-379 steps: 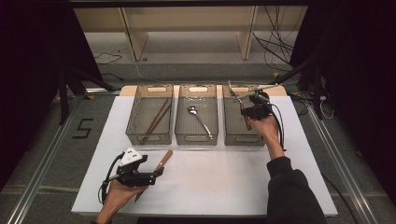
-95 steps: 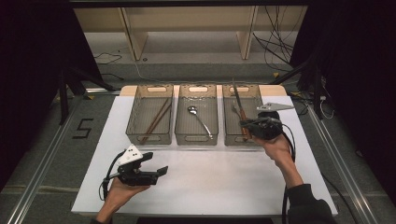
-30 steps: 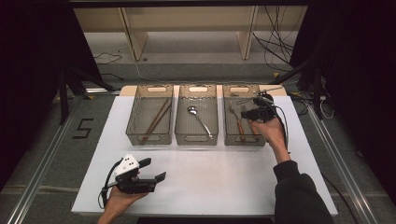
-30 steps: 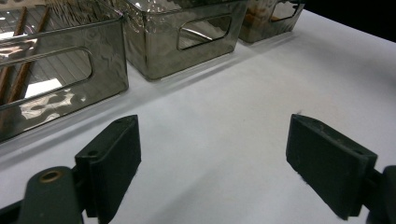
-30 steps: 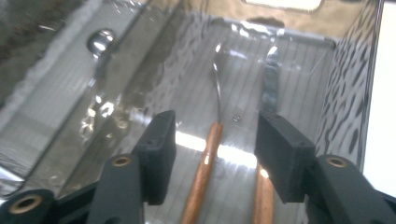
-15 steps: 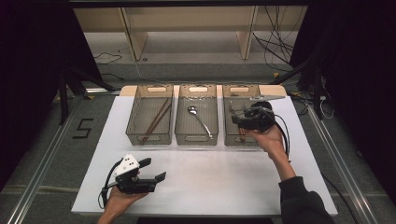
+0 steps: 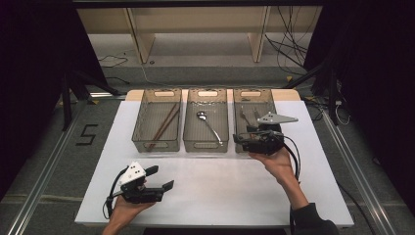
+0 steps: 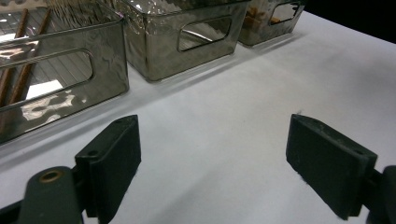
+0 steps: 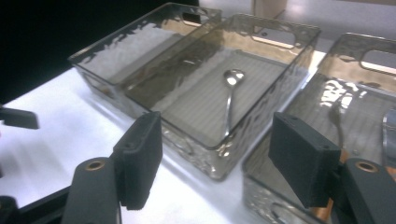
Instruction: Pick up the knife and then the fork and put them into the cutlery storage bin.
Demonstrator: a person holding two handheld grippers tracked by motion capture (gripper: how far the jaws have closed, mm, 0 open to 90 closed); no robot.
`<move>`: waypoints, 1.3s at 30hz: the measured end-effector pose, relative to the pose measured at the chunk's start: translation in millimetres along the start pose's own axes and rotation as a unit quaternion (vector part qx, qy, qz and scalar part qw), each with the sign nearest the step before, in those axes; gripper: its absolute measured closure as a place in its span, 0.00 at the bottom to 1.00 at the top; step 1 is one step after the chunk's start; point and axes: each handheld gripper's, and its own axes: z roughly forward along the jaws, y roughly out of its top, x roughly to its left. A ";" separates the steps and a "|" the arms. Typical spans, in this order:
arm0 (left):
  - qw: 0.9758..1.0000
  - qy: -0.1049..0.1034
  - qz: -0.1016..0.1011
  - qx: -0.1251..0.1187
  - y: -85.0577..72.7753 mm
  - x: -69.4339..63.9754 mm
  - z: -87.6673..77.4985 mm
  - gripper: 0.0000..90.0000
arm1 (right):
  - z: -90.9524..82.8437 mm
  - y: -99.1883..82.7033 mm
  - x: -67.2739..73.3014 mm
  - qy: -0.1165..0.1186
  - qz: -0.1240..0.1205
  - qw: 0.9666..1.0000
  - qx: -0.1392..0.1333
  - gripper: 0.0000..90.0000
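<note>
Three smoky clear bins stand in a row at the back of the white table. The left bin (image 7: 157, 145) holds brown chopsticks (image 7: 164, 125), the middle bin (image 7: 205, 145) a metal spoon (image 7: 208, 125), and the right bin (image 7: 252, 93) forks (image 7: 244, 117). My right gripper (image 7: 239, 141) hovers at the right bin's near end, pointing left. Its jaws have just been opening and nothing is between them (image 9: 219, 163); beyond them lie the spoon (image 9: 229, 102) and a fork (image 9: 336, 116). My left gripper (image 7: 164, 177) rests open and empty at the front left (image 8: 233, 163).
A white mat (image 7: 225, 196) covers the table, with bare room between the bins and the front edge. Metal rails (image 7: 39, 196) run along both sides. A wooden shelf frame (image 7: 195, 19) and cables lie behind the table.
My right gripper has drawn back from the far part of the right bin to its near end, with its jaws wider apart. The left gripper has stayed put.
</note>
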 end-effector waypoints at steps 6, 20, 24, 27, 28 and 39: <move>1.000 0.000 0.001 0.001 -0.2 0.3 0.3 0.20 | -4.1 -12.2 11.9 0.016 -0.016 1.000 -0.009 0.38; 1.000 -0.001 0.001 0.002 0.2 0.8 0.3 0.20 | -10.8 -38.6 30.3 0.050 -0.033 0.998 -0.034 0.33; 1.000 -0.002 0.001 0.000 1.5 0.4 1.0 0.20 | -10.4 -49.6 33.2 0.055 -0.035 0.997 -0.035 0.32; 1.000 -0.002 0.001 0.002 1.4 0.6 2.0 0.20 | -11.9 -57.9 33.4 0.059 -0.030 0.997 -0.042 0.32; 1.000 -0.002 0.002 0.002 1.6 0.5 2.2 0.20 | -12.8 -60.5 33.2 0.060 -0.029 0.997 -0.046 0.32; 1.000 -0.002 0.003 0.001 1.3 -0.3 0.3 0.20 | -26.6 -84.7 34.7 0.066 -0.026 0.995 -0.065 0.31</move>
